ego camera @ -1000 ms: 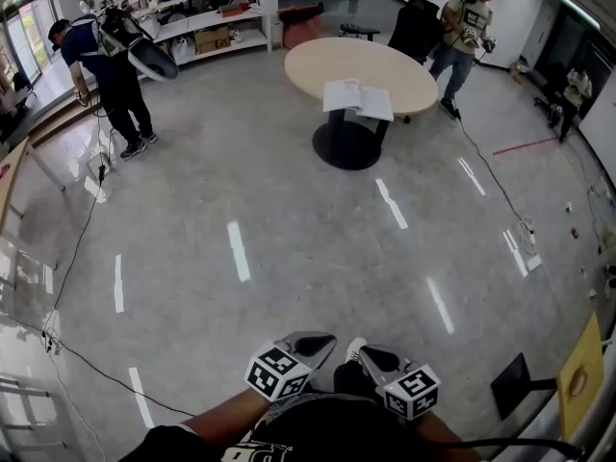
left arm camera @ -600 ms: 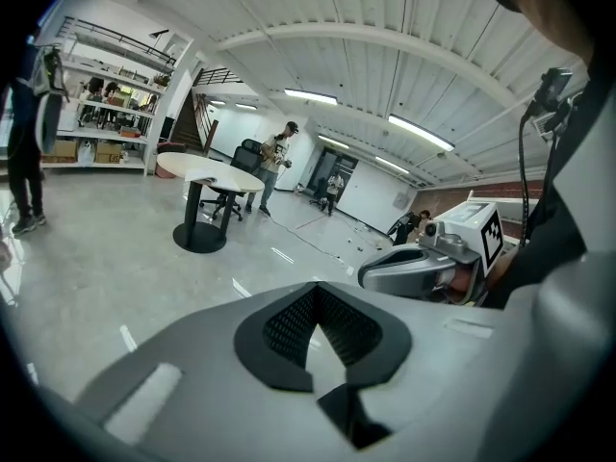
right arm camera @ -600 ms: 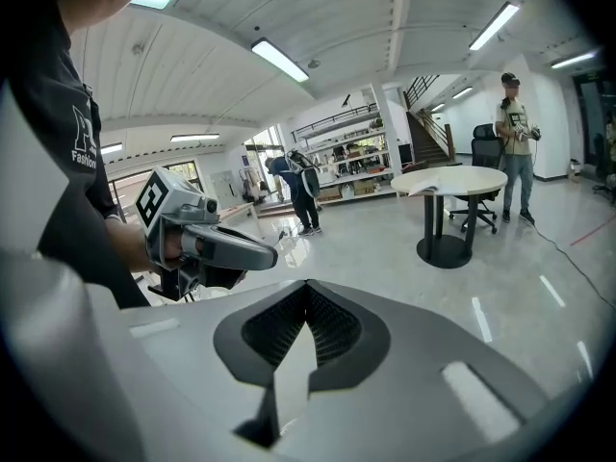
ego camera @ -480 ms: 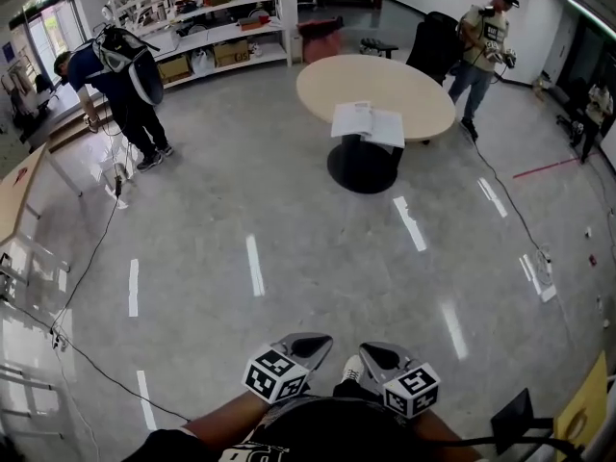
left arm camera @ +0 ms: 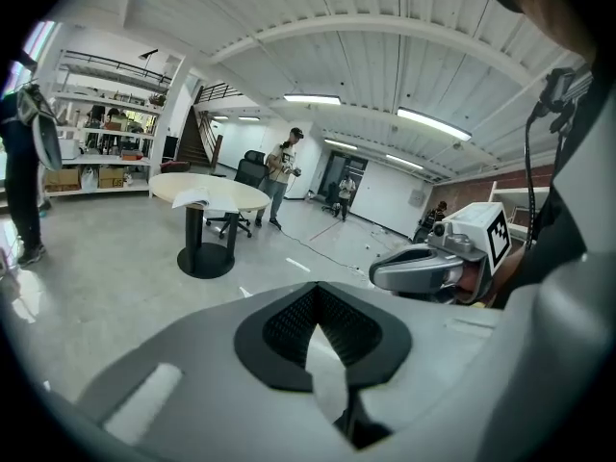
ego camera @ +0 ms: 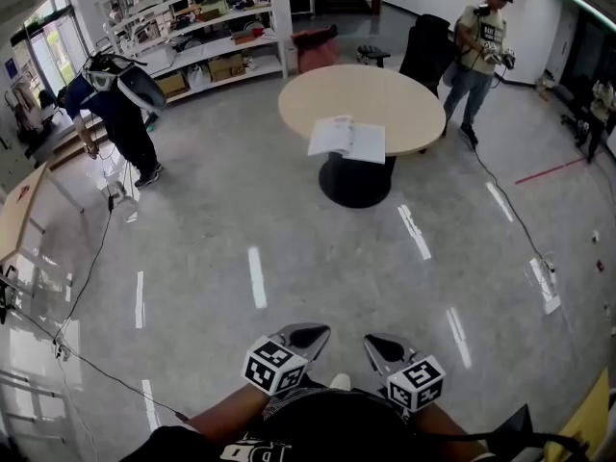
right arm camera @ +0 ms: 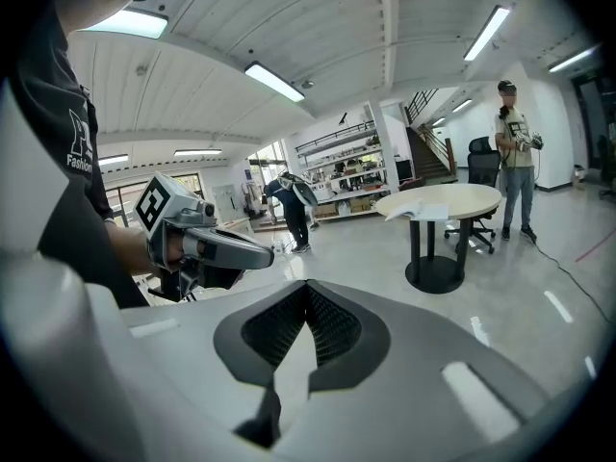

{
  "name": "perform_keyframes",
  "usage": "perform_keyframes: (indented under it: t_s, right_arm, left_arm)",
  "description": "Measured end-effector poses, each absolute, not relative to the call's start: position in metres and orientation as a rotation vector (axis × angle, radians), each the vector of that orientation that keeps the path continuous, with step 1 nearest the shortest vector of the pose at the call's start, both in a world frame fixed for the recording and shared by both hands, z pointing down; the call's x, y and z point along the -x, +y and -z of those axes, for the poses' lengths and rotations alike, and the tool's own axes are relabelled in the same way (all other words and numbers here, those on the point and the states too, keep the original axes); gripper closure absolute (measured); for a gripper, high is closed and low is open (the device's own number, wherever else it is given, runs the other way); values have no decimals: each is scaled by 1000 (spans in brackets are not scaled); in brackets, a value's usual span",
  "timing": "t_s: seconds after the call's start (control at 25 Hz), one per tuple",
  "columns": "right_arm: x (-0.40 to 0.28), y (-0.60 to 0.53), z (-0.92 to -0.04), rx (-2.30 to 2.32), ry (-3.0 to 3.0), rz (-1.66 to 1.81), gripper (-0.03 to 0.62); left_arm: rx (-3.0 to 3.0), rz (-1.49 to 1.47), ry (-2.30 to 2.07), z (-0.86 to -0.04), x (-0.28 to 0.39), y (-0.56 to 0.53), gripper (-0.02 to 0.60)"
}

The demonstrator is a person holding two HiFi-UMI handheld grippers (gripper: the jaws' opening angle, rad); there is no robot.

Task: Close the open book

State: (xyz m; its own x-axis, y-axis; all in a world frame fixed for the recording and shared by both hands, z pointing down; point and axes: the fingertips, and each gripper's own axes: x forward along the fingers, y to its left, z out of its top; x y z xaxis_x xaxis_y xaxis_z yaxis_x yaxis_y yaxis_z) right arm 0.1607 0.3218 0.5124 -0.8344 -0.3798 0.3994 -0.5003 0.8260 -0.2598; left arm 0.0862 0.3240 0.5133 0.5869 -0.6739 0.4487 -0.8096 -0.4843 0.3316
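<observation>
Two claws, jaws together, empty: left claw [ego camera: 313,333], right claw [ego camera: 377,343] abreast at waist, pointing toward book [ego camera: 346,139].

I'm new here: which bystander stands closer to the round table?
The person in the pale shirt and cap, beside the black chair behind the table; the one in dark blue stands nearer the shelves.

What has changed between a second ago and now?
The wearer has walked towards the round table: it and the open book on it sit lower and slightly larger in the head view. Nothing was gripped or released. The left gripper and right gripper stay shut, empty, low in front; the book stays open.
</observation>
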Motion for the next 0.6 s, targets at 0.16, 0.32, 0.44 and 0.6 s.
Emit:
perform_keyframes:
  t_s: [0.16, 0.32, 0.44, 0.6]
  right_arm:
    - [-184, 297, -506, -718, -2696, -566, 585]
    - [-189, 279, -516, -719, -2705, -613, 585]
    - [-191, 268, -523, -720, -2695, -637, 586]
    - [-187, 245, -536, -757, -2683, -651, 586]
  left_arm:
    - [-2350, -382, -1119, -502, -118, 304, 574]
    - [-2335, -430, -1090, -514, -131, 286, 574]
    - [-2318, -441, -1074, -518, -132, 276, 574]
    - [-2300, -490, -1043, -539, -125, 257, 574]
